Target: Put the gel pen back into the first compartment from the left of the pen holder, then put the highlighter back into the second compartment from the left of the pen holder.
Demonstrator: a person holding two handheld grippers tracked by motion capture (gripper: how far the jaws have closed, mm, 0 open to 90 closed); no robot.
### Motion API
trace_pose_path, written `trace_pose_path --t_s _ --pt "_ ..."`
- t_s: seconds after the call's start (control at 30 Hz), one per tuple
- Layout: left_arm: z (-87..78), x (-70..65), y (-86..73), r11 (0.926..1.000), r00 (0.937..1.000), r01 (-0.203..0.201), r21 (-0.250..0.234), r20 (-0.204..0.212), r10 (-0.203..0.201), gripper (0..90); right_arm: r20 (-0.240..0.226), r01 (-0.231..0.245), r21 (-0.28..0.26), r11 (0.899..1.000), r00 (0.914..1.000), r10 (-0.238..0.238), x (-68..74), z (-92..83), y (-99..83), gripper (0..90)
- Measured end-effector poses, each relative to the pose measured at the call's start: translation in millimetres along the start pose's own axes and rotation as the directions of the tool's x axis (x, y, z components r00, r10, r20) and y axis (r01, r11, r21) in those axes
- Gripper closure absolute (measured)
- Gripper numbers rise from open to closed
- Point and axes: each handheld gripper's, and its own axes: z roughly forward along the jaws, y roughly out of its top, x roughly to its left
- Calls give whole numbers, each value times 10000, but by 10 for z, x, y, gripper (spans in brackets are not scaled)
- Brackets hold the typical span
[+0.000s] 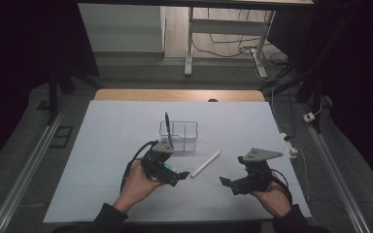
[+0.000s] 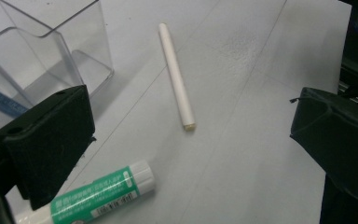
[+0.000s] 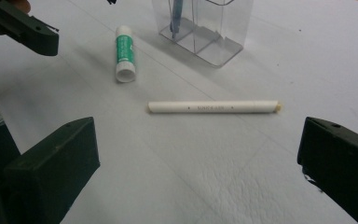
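1. Nearest, the left gripper (image 1: pixel 175 175) is held low with its jaws spread wide and nothing between them; a glue stick (image 2: pixel 98 196) lies flat on the sheet just beside its left jaw.
2. Opposite, the right gripper (image 1: pixel 228 183) is likewise seen parted and empty, aimed at the white pen (image 3: pixel 213 107) lying between the two grippers.
3. Judged from this, a pick is in hand: the glue stick should be straddled across its round body, near the middle, and the jaws lowered until they almost meet the sheet before being shut, so that it is not rolled away.
4. Beyond, a clear holder (image 1: pixel 180 135) stands upright with a blue pen (image 1: pixel 167 127) leaning in it.
5. A pale sheet (image 1: pixel 102 145) covers the table; farther off, a wooden edge (image 1: pixel 175 95), grey floor, desk legs and cables are seen in a dim room.
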Motion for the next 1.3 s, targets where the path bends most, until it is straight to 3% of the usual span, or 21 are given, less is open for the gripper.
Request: trace_pose_path --t_s 0.43,0.53,0.7,0.83,1.07,1.3 --pt "237 9 129 9994 9999 -48 343 100 45 0 259 -244 -44 9997 9994 245 -34 -143 -155 0" --pt "319 16 163 9985 9996 18 542 286 -34 0 266 -276 -68 9996 9993 278 -43 -156 -171 0" --pt "476 15 215 9962 9999 -95 865 150 83 0 372 -285 -61 9996 9989 287 -62 -179 -190 0" --pt "617 7 259 9895 9997 -234 1427 35 231 5 389 -291 -69 9996 9988 293 -79 -188 -203 0" --pt "839 -4 257 9785 9994 -315 2040 -83 339 78 445 -116 161 9998 9990 109 -85 -172 -224 0" --pt "940 7 207 9711 9981 -531 2325 -170 587 271 437 15 373 9993 9990 -32 -80 -153 -231 0"
